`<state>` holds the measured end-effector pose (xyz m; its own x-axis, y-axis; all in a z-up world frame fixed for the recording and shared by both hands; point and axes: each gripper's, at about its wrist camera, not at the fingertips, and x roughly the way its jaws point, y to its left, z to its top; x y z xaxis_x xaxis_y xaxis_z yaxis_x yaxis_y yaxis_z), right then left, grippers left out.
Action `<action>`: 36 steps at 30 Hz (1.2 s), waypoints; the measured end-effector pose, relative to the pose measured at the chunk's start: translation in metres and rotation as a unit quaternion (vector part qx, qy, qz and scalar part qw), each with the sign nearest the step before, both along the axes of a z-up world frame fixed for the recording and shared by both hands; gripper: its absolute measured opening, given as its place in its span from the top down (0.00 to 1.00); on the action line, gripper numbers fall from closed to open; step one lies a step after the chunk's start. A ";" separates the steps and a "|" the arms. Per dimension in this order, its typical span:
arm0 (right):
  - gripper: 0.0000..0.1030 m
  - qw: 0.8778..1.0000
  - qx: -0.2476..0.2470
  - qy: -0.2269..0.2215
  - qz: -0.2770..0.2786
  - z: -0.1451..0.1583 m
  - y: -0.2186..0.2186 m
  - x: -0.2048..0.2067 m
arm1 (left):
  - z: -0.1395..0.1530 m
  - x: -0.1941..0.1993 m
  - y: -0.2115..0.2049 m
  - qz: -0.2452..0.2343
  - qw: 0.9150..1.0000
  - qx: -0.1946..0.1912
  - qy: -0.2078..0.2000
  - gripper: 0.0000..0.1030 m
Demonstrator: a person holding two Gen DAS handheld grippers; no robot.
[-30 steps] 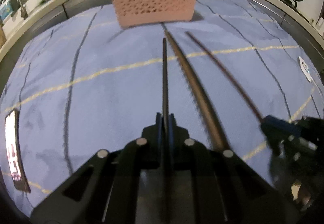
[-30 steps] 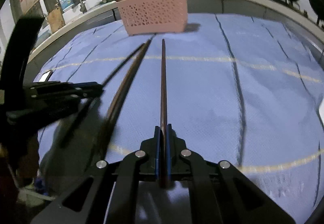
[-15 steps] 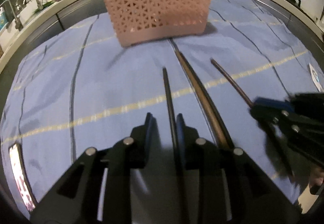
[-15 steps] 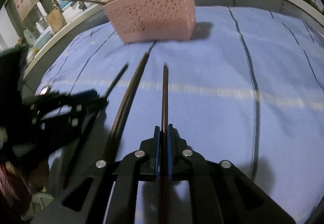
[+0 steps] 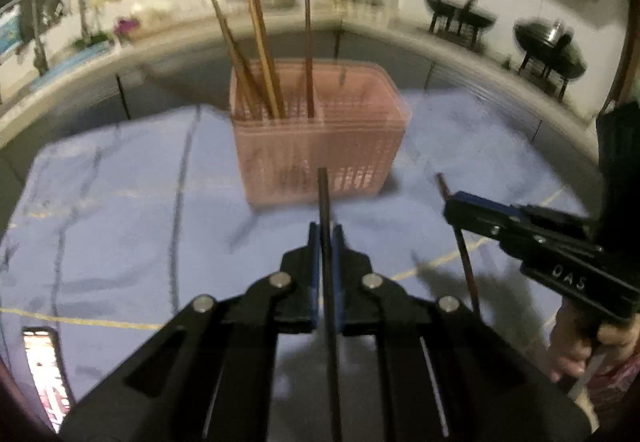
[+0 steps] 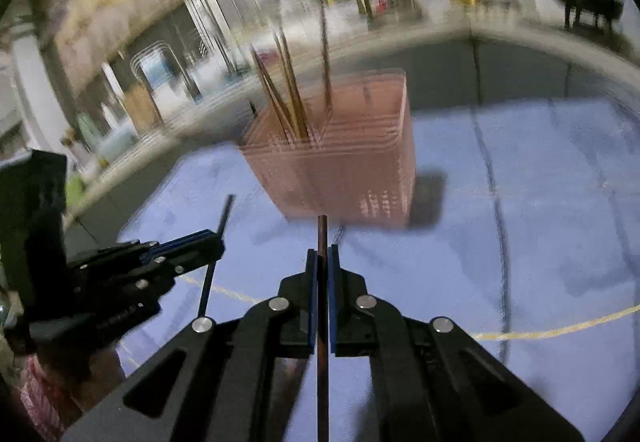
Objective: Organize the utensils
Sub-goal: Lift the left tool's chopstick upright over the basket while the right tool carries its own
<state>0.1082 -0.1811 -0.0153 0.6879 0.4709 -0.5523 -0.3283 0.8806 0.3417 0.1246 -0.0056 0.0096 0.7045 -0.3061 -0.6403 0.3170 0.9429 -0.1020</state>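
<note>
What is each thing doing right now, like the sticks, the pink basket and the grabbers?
Left hand-held gripper: shut on the black chopstick, lifted off the cloth.
Right hand-held gripper: shut on the brown chopstick, lifted too.
Pink basket: upright on the blue cloth.
Chopsticks in the basket: standing, leaning.

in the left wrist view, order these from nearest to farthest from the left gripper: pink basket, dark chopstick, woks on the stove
1. dark chopstick, clamped between the left gripper's closed jaws, pointing straight ahead.
2. pink basket, ahead on the blue cloth, with chopsticks standing in it.
3. woks, far right, on the counter beyond the table.
</note>
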 end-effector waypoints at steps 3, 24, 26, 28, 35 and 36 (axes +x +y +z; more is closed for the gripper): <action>0.95 0.998 0.014 -0.065 -0.013 0.032 -0.010 -0.030 | 0.032 -0.026 0.006 -0.002 0.999 -0.014 -0.047 0.95; 0.95 0.984 0.057 -0.166 -0.027 0.132 -0.017 -0.024 | 0.141 -0.037 0.004 -0.003 0.986 -0.009 -0.167 0.95; 0.95 0.980 0.053 -0.191 -0.036 0.154 -0.011 -0.003 | 0.165 -0.017 0.002 0.014 0.981 -0.010 -0.193 0.95; 0.95 0.976 0.052 -0.209 -0.042 0.171 -0.004 0.018 | 0.180 0.003 -0.001 0.026 0.979 -0.015 -0.203 0.95; 0.95 0.967 0.031 -0.248 -0.053 0.186 0.020 0.091 | 0.184 0.077 -0.008 0.059 0.978 -0.017 -0.201 0.95; 0.95 0.968 0.026 -0.246 -0.050 0.181 0.023 0.099 | 0.176 0.088 -0.008 0.060 0.980 -0.017 -0.190 0.95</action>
